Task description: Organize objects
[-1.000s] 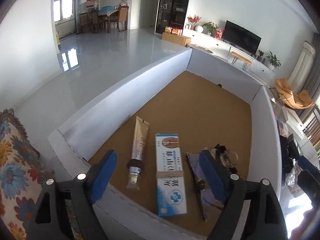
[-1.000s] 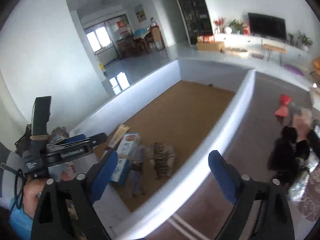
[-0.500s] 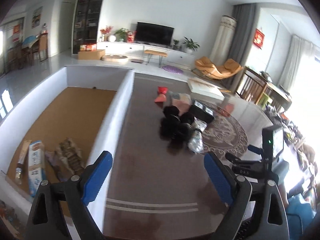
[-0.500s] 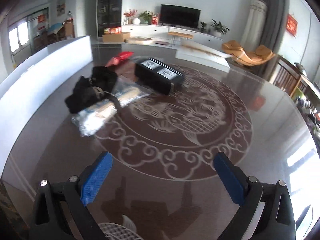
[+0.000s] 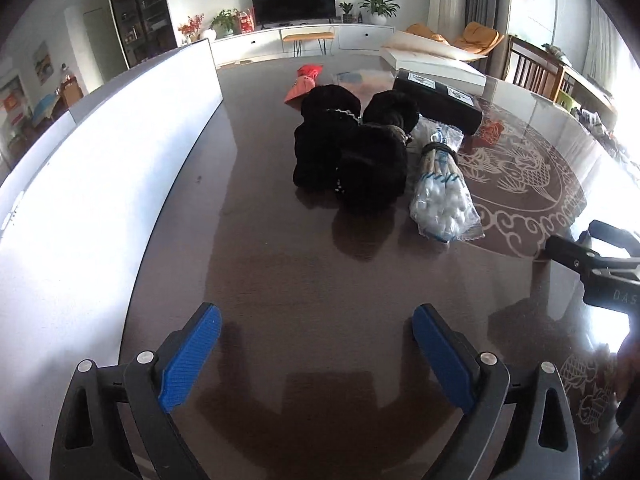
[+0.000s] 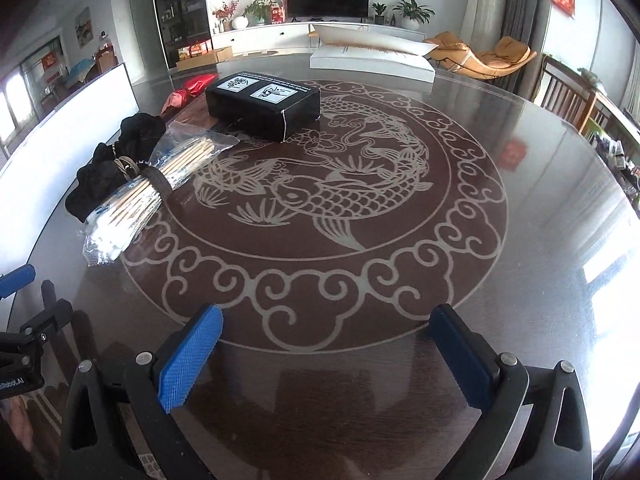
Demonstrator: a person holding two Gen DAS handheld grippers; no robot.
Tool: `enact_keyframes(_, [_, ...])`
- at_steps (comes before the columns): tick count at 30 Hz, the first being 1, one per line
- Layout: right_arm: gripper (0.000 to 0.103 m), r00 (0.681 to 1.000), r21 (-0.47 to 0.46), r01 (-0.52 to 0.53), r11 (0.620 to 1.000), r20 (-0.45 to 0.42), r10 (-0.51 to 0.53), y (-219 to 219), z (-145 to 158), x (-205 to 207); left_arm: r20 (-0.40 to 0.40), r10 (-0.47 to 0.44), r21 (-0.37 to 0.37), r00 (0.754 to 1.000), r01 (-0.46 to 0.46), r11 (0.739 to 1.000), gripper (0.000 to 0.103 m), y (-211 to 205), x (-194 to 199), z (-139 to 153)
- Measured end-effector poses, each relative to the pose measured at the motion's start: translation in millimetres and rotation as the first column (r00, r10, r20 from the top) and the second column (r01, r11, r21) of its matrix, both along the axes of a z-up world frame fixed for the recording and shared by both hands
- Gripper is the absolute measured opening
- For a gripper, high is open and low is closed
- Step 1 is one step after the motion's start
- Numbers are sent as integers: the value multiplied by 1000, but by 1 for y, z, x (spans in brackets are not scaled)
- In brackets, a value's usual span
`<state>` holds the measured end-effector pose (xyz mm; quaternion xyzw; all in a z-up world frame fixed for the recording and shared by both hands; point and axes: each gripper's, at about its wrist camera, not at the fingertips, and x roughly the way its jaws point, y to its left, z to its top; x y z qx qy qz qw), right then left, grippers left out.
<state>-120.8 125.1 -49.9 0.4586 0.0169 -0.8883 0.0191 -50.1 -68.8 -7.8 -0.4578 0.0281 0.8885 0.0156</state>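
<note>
My 2 claws, left gripper and right gripper, gape empty; the slick cotton swab bag may skid on the glassy table

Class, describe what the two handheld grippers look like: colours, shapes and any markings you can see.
Each gripper, left and right, has two black angular fingers with cut-out slots and silver screws, tipped with blue ribbed pads. Beside each view the other gripper's black body shows white lettering, partly cut off.
</note>
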Motion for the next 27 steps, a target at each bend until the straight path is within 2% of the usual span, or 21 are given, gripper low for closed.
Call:
enact_keyframes(2, [103,1000,0,0,1000,0,0,-1,-1,0,14,32,29,999,-32,999,103,-2,-5,-8])
enact_keyframes(5, [103,1000,0,0,1000,0,0,-1,-1,0,6,46,29,999,-46,999,103,-1,-5,-11])
enact_keyframes(27, [103,1000,-2,0,1000,0,0,0,-1,0,5,44,32,999,-44,999,103,3,-8,-11])
